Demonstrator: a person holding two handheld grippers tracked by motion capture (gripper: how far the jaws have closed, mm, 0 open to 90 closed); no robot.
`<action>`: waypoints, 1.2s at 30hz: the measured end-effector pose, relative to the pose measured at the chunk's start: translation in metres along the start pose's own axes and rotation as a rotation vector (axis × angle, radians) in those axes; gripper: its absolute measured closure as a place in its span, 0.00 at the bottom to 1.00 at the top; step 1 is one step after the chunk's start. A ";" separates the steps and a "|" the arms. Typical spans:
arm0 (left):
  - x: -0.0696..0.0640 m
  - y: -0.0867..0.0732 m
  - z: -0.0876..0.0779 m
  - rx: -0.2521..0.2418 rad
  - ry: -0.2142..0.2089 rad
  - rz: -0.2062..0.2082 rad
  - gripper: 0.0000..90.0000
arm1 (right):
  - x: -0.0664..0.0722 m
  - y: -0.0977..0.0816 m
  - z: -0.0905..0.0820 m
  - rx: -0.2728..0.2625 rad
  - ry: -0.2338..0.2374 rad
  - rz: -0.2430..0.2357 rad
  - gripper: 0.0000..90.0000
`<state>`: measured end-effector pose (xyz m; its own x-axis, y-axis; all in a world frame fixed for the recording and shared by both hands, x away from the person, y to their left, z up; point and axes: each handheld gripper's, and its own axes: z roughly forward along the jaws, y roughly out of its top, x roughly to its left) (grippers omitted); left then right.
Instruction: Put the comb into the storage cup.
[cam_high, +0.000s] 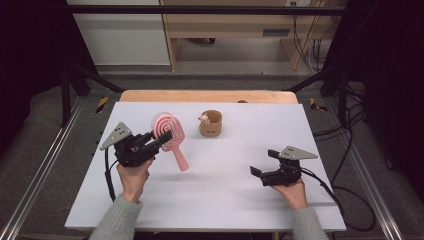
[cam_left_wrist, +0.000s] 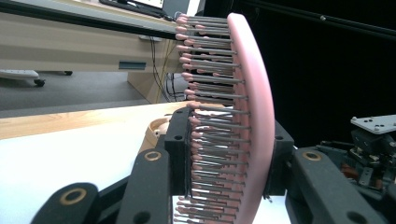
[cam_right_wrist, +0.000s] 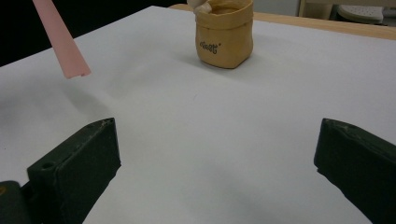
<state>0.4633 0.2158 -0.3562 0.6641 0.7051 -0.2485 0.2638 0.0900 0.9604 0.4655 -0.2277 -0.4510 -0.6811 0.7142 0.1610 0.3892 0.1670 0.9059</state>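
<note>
My left tongs (cam_high: 159, 140) clamp the pink hairbrush (cam_high: 170, 131) by its head, lifted off the surface (cam_high: 225, 195). My right tongs (cam_high: 264, 163) gape empty at near right. Next, I judge, carry it toward the tan cup (cam_high: 211, 123).

Matt pink plastic hairbrush (cam_high: 169, 134), metal-looking pins

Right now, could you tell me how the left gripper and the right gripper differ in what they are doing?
The left gripper is shut on the pink hairbrush, clamping its head with the handle hanging above the table; the right gripper is open and holds nothing. The left points toward the tan pot, the right toward the table's middle. Both are hand-held over the white table.
</note>
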 end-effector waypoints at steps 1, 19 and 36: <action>0.000 0.000 0.001 0.001 0.000 0.000 0.70 | -0.001 0.000 -0.001 0.001 -0.001 -0.002 0.01; 0.000 0.012 0.020 0.007 -0.015 0.010 0.70 | -0.014 -0.009 -0.017 -0.017 -0.013 -0.011 0.00; -0.006 0.028 0.036 0.016 -0.025 0.027 0.70 | -0.017 -0.011 -0.019 0.000 -0.009 -0.005 0.00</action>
<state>0.4921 0.1890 -0.3327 0.6886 0.6890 -0.2259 0.2567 0.0596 0.9646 0.4613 -0.2547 -0.4567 -0.6775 0.7195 0.1530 0.3861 0.1708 0.9065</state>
